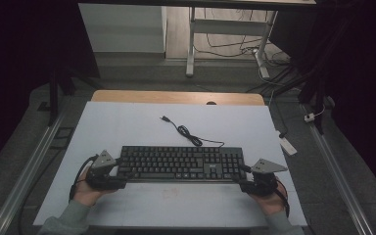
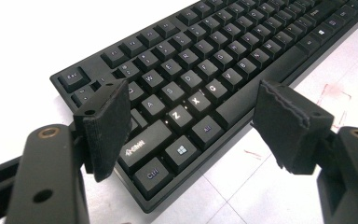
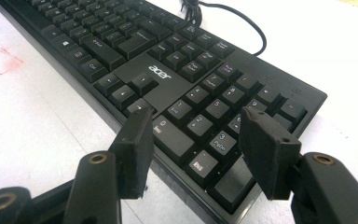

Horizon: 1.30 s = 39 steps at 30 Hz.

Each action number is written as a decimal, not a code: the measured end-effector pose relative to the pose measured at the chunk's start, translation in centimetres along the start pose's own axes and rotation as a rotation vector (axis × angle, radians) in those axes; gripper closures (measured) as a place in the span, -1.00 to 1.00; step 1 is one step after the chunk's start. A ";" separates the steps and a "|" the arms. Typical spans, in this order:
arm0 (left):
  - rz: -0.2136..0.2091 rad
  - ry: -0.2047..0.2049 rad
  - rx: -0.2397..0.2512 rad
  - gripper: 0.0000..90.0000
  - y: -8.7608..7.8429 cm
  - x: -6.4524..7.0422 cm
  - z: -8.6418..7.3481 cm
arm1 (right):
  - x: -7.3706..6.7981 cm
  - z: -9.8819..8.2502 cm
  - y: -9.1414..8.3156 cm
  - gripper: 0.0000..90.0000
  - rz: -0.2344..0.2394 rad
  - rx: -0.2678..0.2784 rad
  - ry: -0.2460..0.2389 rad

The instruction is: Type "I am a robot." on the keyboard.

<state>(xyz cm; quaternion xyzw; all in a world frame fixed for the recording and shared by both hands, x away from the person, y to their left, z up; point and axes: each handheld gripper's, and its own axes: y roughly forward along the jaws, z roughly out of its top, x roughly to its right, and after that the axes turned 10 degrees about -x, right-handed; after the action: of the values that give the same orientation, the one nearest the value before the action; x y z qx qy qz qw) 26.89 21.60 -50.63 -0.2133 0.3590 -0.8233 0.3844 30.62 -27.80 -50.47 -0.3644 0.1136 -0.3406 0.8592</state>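
From above the near edge we look forward and down over the whole bench (image 1: 127, 122). Each gripper camera sits close, facing along its jaws; all share the keyboard (image 1: 181, 164).

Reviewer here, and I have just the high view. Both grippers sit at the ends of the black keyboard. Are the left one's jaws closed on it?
Observer: No. The left gripper stands open, jaws spread above the keyboard's near corner by the Ctrl key.
Operator: And the right one?
Observer: The right gripper is open too, jaws over the number pad.
Operator: Any brand visible?
Observer: Yes, an acer logo above the arrow keys.
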 end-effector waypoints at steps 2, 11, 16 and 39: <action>0.001 0.000 0.000 -0.38 0.0 0.0 0.0 | 0.0 0.0 -0.1 0.00 -0.004 -0.001 0.001; 0.001 -0.003 0.003 -0.39 0.0 -0.1 0.0 | 0.0 0.0 0.0 0.00 -0.004 -0.001 0.002; 0.002 -0.003 0.003 -0.39 0.1 -0.1 0.1 | -0.1 0.0 0.0 0.00 0.000 0.004 0.005; 0.001 -0.026 0.003 -0.39 0.1 -0.4 0.1 | -1.1 2.1 0.5 0.02 0.022 0.036 -0.007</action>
<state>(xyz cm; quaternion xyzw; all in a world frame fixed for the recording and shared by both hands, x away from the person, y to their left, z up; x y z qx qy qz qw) 27.25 21.77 -50.67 -0.2231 0.3528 -0.8208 0.3899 31.00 -25.65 -49.39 -0.3490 0.1086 -0.3320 0.8696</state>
